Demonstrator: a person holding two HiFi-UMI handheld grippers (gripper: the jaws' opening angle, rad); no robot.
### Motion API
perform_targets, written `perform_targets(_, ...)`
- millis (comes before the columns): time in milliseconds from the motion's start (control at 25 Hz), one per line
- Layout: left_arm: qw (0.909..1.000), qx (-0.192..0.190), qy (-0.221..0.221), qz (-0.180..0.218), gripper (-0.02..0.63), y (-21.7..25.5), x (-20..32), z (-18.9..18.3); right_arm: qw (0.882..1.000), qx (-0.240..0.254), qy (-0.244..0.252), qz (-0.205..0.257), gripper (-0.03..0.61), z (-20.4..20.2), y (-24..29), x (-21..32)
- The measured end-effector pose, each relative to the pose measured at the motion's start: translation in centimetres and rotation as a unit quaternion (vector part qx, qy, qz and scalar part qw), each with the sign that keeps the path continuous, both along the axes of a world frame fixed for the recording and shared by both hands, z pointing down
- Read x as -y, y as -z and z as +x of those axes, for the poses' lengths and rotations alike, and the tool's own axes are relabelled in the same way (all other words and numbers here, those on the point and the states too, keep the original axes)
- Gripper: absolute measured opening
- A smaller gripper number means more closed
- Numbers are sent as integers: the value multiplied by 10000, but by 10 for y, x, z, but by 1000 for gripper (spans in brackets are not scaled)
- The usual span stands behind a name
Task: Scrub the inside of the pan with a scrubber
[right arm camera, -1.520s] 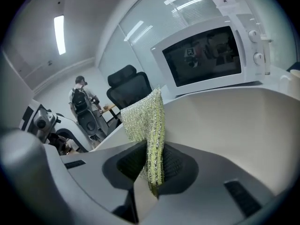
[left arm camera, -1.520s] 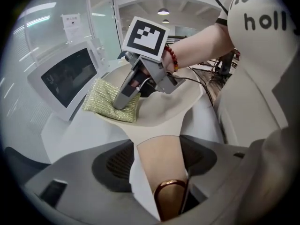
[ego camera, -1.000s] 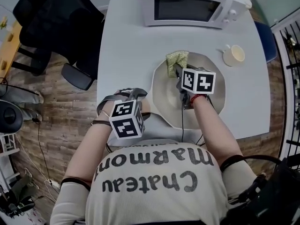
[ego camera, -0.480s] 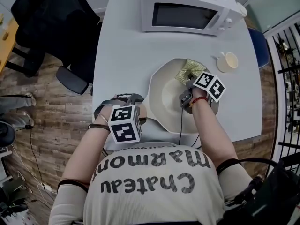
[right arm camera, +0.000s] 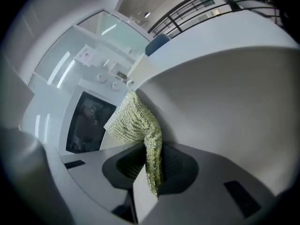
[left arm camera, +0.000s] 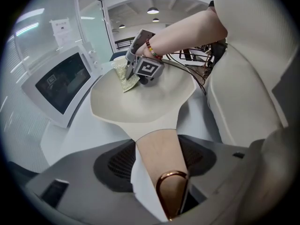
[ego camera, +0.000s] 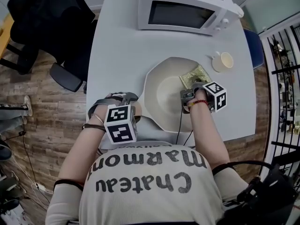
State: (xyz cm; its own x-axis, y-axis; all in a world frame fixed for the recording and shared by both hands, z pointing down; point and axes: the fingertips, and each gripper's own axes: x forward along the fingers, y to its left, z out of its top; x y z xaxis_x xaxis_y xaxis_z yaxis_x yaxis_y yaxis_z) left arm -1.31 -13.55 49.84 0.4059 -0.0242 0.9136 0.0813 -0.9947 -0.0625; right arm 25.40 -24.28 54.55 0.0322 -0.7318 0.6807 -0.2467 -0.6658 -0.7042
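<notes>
- Left gripper (ego camera: 119, 99), nearest at 7 o'clock, is clamped on the handle (left arm camera: 157, 153) of the pan (ego camera: 161, 100); its jaws have just tightened a little on it.
- That tan handle, ending in a copper loop (left arm camera: 171, 191), looks stiff and is the sound place to steady the pan. The bowl probably weighs a fair bit and could slide on the smooth table (ego camera: 122, 46).
- Mouth up, the pan's long axis runs from the handle at 8 o'clock to the far rim at 2 o'clock.
- Right gripper (right arm camera: 152, 172) pinches the scrubber (ego camera: 194, 76) by one edge. The soft, light mesh folds over against the inner wall at 2 o'clock.
- Beyond stand a cup (ego camera: 222, 61) at 2 o'clock and a microwave (ego camera: 183, 13) at 12.
</notes>
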Motion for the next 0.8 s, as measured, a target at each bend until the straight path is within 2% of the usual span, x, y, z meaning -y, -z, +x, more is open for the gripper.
perform_targets(320, 10000, 36, 73, 22, 279, -1, 2, -1, 9941, 425, -994, 86, 67, 16, -1, -27)
perform_targets(400, 9999, 52, 88, 63, 278, -2, 3, -1, 9929, 430, -1103, 97, 67, 20, 0, -33)
perform_targets(480, 9999, 56, 109, 98, 278, -2, 2, -1, 9953, 317, -893, 193, 67, 19, 9, -34)
perform_targets(560, 9999, 48, 140, 89, 278, -2, 2, 0, 9984, 157, 34, 544, 66, -1, 33, -24)
perform_targets(600, 9998, 45, 155, 73, 278, -2, 1, 0, 9941, 198, 737, 766, 64, -22, 48, -18)
perform_targets(640, 9998, 45, 168, 52, 278, -2, 1, 0, 9832, 368, 1505, 962, 64, -49, 62, -14)
perform_targets(680, 9998, 48, 177, 34, 278, -3, 1, -1, 9648, 661, 2279, 1130, 64, -78, 73, -12)
perform_targets(720, 9998, 50, 183, 21, 278, -3, 1, -1, 9405, 1014, 2988, 1259, 64, -108, 79, -13)
perform_targets(800, 9998, 44, 191, 9, 276, -2, 1, -1, 8951, 1535, 3978, 1301, 65, -154, 82, -20)
